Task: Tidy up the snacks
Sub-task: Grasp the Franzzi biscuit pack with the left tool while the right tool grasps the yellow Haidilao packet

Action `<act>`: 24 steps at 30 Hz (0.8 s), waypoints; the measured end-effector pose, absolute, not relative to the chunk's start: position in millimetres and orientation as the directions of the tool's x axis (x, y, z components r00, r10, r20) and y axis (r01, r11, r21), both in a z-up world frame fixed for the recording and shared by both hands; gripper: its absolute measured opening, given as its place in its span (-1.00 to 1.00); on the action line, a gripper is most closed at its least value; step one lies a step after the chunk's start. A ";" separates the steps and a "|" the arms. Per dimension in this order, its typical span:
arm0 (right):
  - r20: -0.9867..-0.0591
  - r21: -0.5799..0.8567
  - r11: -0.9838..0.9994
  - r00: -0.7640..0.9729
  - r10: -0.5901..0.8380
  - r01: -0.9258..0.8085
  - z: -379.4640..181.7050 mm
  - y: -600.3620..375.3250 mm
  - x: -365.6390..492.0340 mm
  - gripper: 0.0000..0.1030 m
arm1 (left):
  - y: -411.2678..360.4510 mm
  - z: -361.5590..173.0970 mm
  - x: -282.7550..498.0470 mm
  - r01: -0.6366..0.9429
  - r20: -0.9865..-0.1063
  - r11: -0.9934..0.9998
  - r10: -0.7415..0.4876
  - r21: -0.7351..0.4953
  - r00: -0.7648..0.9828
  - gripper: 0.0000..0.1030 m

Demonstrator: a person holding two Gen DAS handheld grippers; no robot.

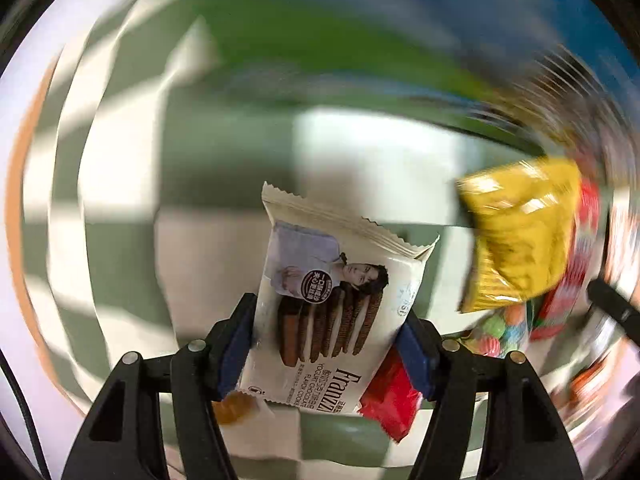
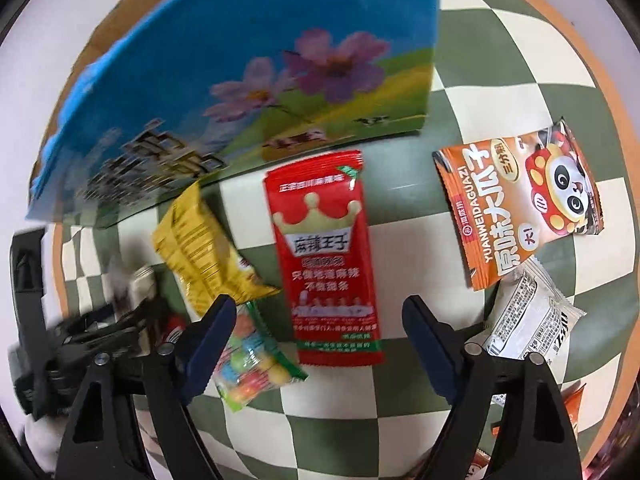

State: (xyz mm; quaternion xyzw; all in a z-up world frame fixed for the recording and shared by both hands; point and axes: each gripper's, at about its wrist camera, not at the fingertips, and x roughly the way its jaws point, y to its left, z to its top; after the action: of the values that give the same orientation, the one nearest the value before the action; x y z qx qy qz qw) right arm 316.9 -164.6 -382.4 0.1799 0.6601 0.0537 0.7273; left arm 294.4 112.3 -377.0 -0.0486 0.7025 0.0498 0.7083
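Left tongs (image 1: 326, 340): closed on the Franzzi cookie packet (image 1: 332, 304), one blue pad pressing each long edge; the background is smeared by motion blur.
Franzzi cookie packet: cream wrapper with chocolate sandwich cookies printed on it, held between the pads over the checkered tablecloth (image 1: 224, 160), serrated end pointing away from the camera.
Under the packet: a red wrapper (image 1: 390, 404) shows at its lower right corner and an orange-brown piece (image 1: 234, 406) at its lower left.
Right tongs (image 2: 320, 332): jaws apart, pads touching nothing, with the red crown packet (image 2: 326, 256) lying flat on the cloth between and just beyond them.
Yellow packet (image 2: 204, 248): just left of the red crown packet, against the foot of the box.
Candy bag (image 2: 252, 364): clear with coloured sweets, left of the red crown packet's near end, beside the left pad.
Box (image 2: 256, 80): blue carton with flowers and cows, beyond the red crown packet, almost touching its far end.
Orange panda packet (image 2: 520, 204): well right of the red crown packet.
White packet (image 2: 528, 316): nearer than the orange panda packet, partly under it.
Table edge (image 2: 576, 52): orange rim around the cloth.
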 end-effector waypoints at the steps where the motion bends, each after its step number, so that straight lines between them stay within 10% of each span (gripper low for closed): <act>1: -0.940 0.336 0.929 0.124 0.319 0.157 -382.8 -163.3 317.5 0.64 | 128.6 -381.3 286.4 -0.221 -0.999 0.974 -0.038 -0.037 -0.004 0.23; 16: -0.977 0.170 0.980 0.111 0.182 -0.107 -394.8 -32.7 347.3 0.63 | 145.2 -402.5 268.4 -0.285 -0.995 0.955 -0.097 -0.082 -0.038 0.25; 24: -0.983 0.102 0.985 0.137 0.122 -0.141 -388.2 -31.8 340.0 0.07 | 125.9 -381.9 261.9 -0.244 -0.999 0.968 -0.049 -0.052 0.022 0.10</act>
State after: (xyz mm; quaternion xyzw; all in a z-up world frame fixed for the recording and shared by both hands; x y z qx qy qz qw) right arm 340.0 -31.8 -388.2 -0.0072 0.6510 0.0870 0.7540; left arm 261.9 125.9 -381.9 -0.1050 0.6959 0.0690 0.7071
